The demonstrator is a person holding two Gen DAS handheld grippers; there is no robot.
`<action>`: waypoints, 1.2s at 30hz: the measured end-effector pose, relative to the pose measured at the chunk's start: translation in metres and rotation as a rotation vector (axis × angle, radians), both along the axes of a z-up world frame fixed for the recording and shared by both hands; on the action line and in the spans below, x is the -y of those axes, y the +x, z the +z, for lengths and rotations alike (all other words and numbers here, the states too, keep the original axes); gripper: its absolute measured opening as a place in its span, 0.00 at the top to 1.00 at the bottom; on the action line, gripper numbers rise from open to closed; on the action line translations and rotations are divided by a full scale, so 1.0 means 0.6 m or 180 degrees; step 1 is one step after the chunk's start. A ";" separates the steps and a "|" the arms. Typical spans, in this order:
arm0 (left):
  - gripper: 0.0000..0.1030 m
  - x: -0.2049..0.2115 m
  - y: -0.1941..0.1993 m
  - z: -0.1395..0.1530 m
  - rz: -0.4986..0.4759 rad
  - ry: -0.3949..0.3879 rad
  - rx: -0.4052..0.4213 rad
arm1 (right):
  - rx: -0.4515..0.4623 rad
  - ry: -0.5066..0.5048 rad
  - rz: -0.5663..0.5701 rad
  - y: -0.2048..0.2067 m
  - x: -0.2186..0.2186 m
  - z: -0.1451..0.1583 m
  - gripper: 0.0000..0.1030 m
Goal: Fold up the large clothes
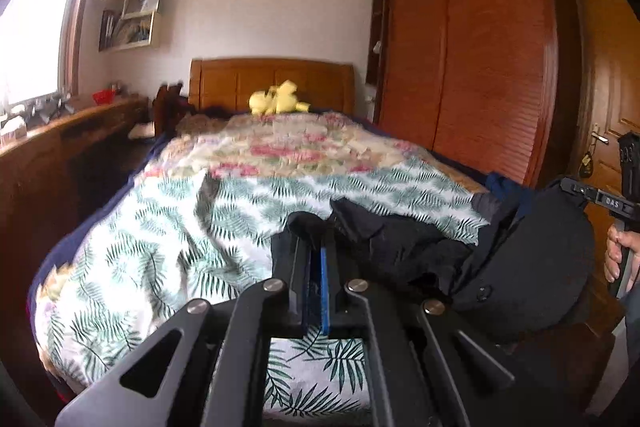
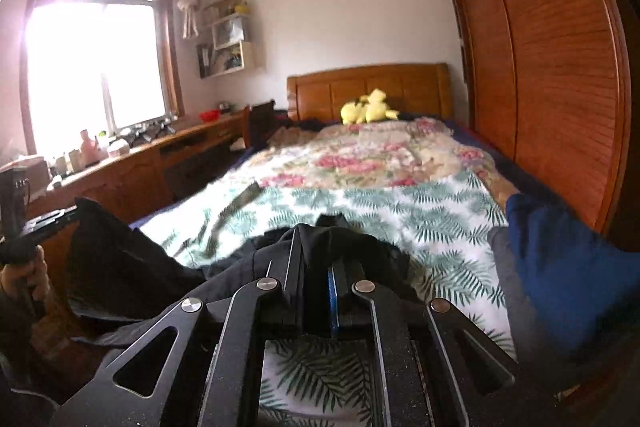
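Observation:
A large black garment [image 1: 520, 267] with buttons hangs over the foot of the bed, held up between both grippers. My left gripper [image 1: 310, 227] is shut on an edge of the black garment, jaws pressed together around the cloth. My right gripper [image 2: 328, 227] is shut on another edge of the same garment [image 2: 132, 267], which drapes down to the left. The other gripper shows at the right edge of the left wrist view [image 1: 616, 203] and at the left edge of the right wrist view [image 2: 24, 227], each held by a hand.
The bed [image 1: 180, 227] has a leaf-print cover and a floral quilt [image 2: 360, 159]. A blue garment [image 2: 568, 267] lies at the bed's right corner. A yellow plush toy [image 2: 368, 109] sits by the headboard. A wooden wardrobe [image 1: 472, 67] stands right, a desk [image 2: 132, 163] left.

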State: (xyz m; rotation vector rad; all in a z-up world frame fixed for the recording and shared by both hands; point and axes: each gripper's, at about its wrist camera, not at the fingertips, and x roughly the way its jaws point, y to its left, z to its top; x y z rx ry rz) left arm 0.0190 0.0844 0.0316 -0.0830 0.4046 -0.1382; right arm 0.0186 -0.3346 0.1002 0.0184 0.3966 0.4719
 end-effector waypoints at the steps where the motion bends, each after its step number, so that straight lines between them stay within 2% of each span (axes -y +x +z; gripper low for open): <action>1: 1.00 -0.005 0.015 -0.012 0.0009 -0.0040 -0.0067 | -0.0044 -0.0015 -0.0015 0.008 0.000 -0.011 0.94; 7: 1.00 -0.019 0.099 -0.051 0.0081 -0.0089 -0.0254 | -0.0322 0.0022 -0.0066 0.071 0.008 -0.068 0.94; 11: 1.00 -0.022 0.157 -0.059 0.0095 -0.0088 -0.0287 | -0.0377 0.0036 -0.0105 0.129 0.010 -0.089 0.94; 15: 1.00 -0.024 0.252 -0.058 0.0084 0.0030 -0.0273 | -0.0366 -0.0032 -0.0117 0.192 0.002 -0.099 0.94; 20: 1.00 -0.033 0.370 -0.050 0.0126 0.0156 -0.0222 | -0.0283 -0.0299 -0.0184 0.323 -0.020 -0.108 0.94; 26: 1.00 -0.033 0.482 -0.048 0.0148 0.0325 -0.0167 | -0.0297 -0.0381 -0.0465 0.471 -0.037 -0.129 0.94; 30: 1.00 -0.027 0.537 -0.060 0.0163 0.0356 -0.0219 | -0.0377 -0.0501 -0.0639 0.546 -0.048 -0.146 0.94; 33: 1.00 -0.025 0.563 -0.075 0.0131 0.0346 -0.0323 | -0.0414 -0.0575 -0.0724 0.577 -0.057 -0.159 0.93; 36: 0.99 -0.015 0.569 -0.091 0.0089 0.0411 -0.0405 | -0.0582 -0.0490 -0.0740 0.590 -0.062 -0.180 0.93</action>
